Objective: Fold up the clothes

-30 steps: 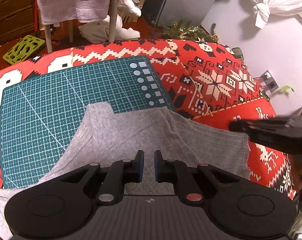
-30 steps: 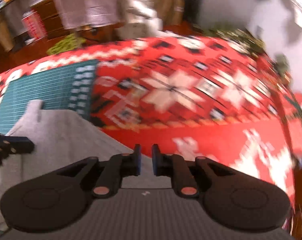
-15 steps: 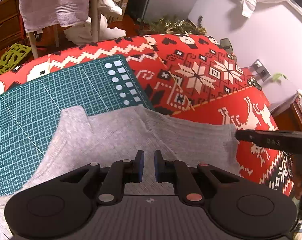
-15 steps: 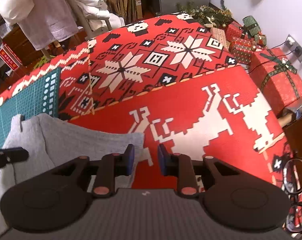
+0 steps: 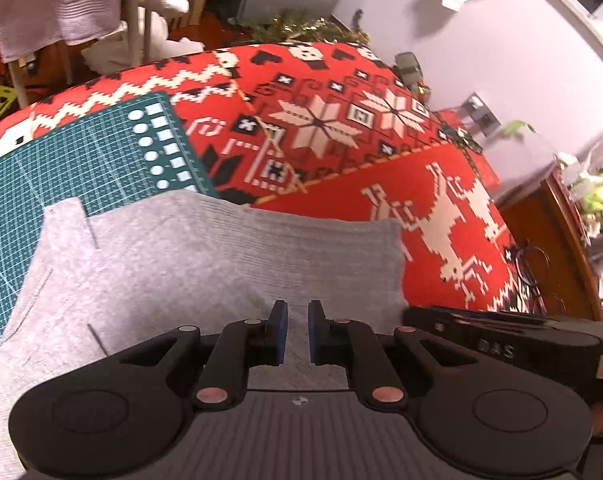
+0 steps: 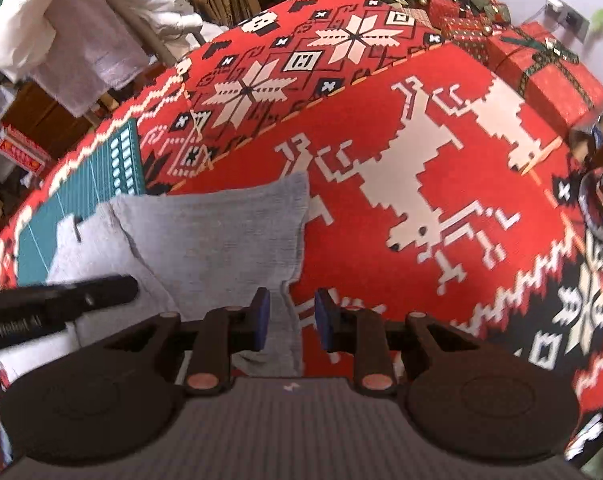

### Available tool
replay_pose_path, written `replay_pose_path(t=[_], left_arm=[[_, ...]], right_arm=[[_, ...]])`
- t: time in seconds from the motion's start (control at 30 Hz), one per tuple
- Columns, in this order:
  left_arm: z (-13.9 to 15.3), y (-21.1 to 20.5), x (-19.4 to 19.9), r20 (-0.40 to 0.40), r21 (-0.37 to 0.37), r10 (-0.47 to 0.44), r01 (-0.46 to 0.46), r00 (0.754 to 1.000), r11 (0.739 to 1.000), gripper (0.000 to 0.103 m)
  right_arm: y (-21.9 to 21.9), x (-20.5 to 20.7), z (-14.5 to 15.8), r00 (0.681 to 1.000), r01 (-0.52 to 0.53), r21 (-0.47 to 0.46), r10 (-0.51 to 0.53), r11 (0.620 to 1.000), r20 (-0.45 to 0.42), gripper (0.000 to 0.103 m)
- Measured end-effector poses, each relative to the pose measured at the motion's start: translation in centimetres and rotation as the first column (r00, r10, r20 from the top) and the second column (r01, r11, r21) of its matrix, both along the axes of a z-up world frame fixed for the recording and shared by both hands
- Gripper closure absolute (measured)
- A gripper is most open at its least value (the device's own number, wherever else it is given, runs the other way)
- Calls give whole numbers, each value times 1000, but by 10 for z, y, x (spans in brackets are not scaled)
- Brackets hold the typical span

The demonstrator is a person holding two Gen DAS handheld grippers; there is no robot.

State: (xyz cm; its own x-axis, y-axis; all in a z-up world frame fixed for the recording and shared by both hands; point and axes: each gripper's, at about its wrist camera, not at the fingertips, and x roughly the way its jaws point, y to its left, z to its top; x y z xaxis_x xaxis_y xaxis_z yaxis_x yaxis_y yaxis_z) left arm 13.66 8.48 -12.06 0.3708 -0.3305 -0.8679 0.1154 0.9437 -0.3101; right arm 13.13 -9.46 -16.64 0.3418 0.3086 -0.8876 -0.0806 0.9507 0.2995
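A grey knit garment (image 5: 205, 264) is lying on a red patterned cloth (image 5: 433, 200), with its far-left portion overlapping a green cutting mat (image 5: 81, 160). Taking the garment as the reference: the mat is lying under and beyond its left part, and the white reindeer figure (image 6: 417, 184) on the cloth is sitting just off its right edge.

The left gripper (image 5: 297, 330) is hovering over the near middle of the garment. Its two blue-padded fingers (image 5: 279, 330) are standing a narrow gap apart, with grey fabric showing through the gap; nothing is pinched between them, so it is reading as slightly parted and empty.

The right gripper (image 6: 291, 320) is sitting at the garment's near-right corner. Its fingers (image 6: 261, 318) are standing wider apart, and the garment's right edge is running into the gap between them. Whether the pads are touching the fabric cannot be told.

In the left wrist view the right gripper (image 5: 501, 344) is showing as a dark body just beside the garment's right edge. In the right wrist view the left gripper (image 6: 57, 300) is lying across the garment's left part.

Beyond the garment, wrapped gift boxes (image 6: 541, 64) are standing past the cloth's far-right edge, and white towels (image 5: 53, 4) are hanging far left.
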Motion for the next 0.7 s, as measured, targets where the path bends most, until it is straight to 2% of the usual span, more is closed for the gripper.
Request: replay_pose_path(t=[0.13,0.23,0.3,0.4,0.7], left_arm=[[1,-6,-2,-5,8,-22,22,1000,1000,94],[2,-9,-2,-4,11,-26,26,1000,1000,89],[3,-10,-2,-5,7,-20,20,1000,1000,88],[5,-8,-2,-6,-4,-5,5,1000,1000,88],[11,13,-20,-35,-71,97,-100,995,992,88]], right_arm=[[-1,2,-3,999,41,31,-41,999,-1,76],[0,5,-8,999,43,43,-43,998,-7,78],[2,6,-10,1000,31,47,-30,998,-6,95],[4,5,-8,1000,3,53,-4,999,12,99],[26,-10,35,987,-119,52,113,992,114,99]])
